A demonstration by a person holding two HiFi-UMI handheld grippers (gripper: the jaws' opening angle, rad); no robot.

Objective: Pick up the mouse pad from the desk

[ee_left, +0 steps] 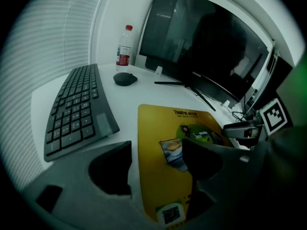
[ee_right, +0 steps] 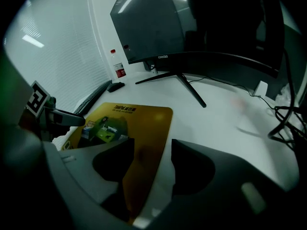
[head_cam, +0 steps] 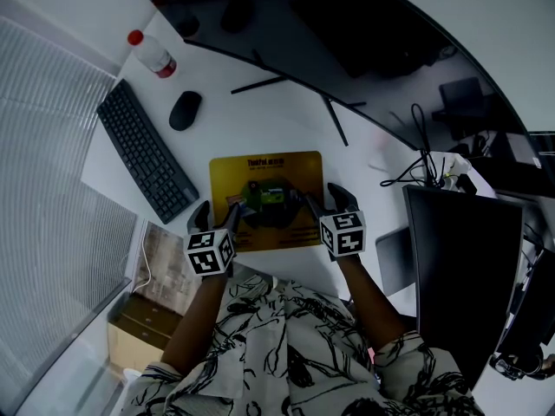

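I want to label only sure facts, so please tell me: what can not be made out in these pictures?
Near edge of the mouse pad: head view, covered by the left gripper and the right gripper.
Print on the pad: every view, too small and blurred.
Label of the bottle: left gripper view, too small.
Top of the monitor: head view, cut off by the picture's edge.

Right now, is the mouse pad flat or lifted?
Flat: the mouse pad lies spread on the desk; left gripper and right gripper, both open, straddle its side edges.
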